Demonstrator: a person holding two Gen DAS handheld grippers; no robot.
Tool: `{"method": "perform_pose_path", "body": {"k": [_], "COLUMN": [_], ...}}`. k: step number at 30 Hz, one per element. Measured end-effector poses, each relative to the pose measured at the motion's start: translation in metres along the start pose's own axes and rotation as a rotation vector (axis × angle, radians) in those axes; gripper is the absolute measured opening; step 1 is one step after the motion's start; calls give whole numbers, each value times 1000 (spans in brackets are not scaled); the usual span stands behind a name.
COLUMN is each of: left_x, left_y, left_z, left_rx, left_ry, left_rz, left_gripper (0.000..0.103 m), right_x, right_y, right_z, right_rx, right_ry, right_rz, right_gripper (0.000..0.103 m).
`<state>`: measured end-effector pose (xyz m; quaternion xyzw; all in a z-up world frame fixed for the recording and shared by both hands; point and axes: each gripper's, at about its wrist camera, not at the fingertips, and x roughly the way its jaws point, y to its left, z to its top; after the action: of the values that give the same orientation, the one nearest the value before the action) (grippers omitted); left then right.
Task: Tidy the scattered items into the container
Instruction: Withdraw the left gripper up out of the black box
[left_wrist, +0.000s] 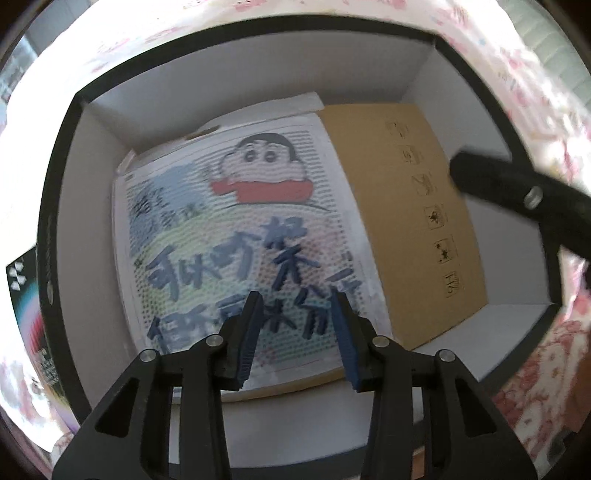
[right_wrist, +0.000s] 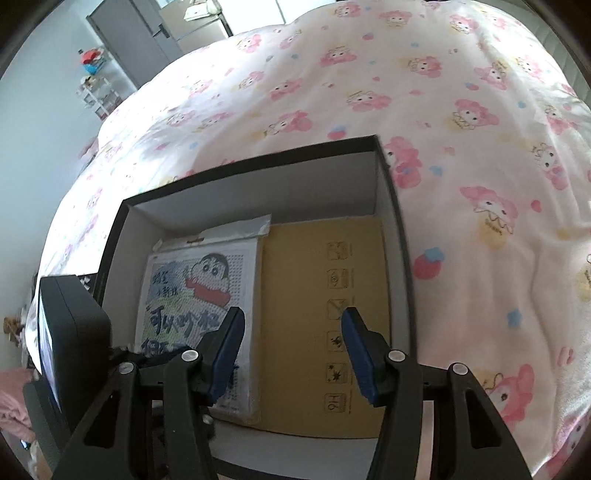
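A black box with white inner walls (left_wrist: 258, 62) (right_wrist: 391, 206) sits on the bed. Inside it lies a flat cartoon-printed packet (left_wrist: 236, 229) (right_wrist: 195, 295) on the left and a brown cardboard sheet (left_wrist: 406, 206) (right_wrist: 314, 295) beneath and to its right. My left gripper (left_wrist: 297, 310) is open and empty, hovering over the packet's near end. My right gripper (right_wrist: 291, 321) is open and empty above the cardboard. Its arm shows at the right in the left wrist view (left_wrist: 517, 188). The left gripper's body shows at the left edge of the right wrist view (right_wrist: 70, 332).
The box rests on a white quilt with pink cartoon print (right_wrist: 424, 110). A black printed package (left_wrist: 26, 302) lies outside the box's left wall. A door (right_wrist: 129, 40) and a small shelf (right_wrist: 96, 85) stand far behind the bed.
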<state>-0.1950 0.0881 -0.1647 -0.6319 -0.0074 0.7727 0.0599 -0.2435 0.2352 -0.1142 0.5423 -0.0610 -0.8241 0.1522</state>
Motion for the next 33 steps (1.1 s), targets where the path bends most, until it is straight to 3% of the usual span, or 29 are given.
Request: {"method": "perform_pose_path", "body": {"k": [6,9,13,17,22,25,28,30,33], "left_x": [-29,-38,-43,-50,-50,-53,-67,-79,-94], "left_y": [42,58,61,57,52,56,52,48,36], "left_z": [-18,-30,-33,-36,-32,-35,-43,-48,-55], "left_rx": [-105,-119,-132,-130,-157,-177,-171,-165,-148], "left_ry": [-55,-82,-94,-111,-139,-157,-209,-251,-312], "left_rz": [-94,-88,-89,-65,-76,-115,-145,-166,-180], "left_gripper": [40,40,40,40,40,40,41,44,47], "right_x": [27,46,64,82,84,80,50,22,-7], "right_y": [20,33,49,59,69,68,65,64,72], "right_z": [-5,-9,-18,-31,-35,-37,-41,-48,-60], "right_rx": [-61,-95,-140,-160,-178,-187,-203,-156,-113], "right_ry": [94,167,237,334,339,313,151,48,-27], "right_rz": [0,23,22,74,83,55,-143,-133,-84], "right_gripper": [52,52,52,52,56,56,56,56,56]}}
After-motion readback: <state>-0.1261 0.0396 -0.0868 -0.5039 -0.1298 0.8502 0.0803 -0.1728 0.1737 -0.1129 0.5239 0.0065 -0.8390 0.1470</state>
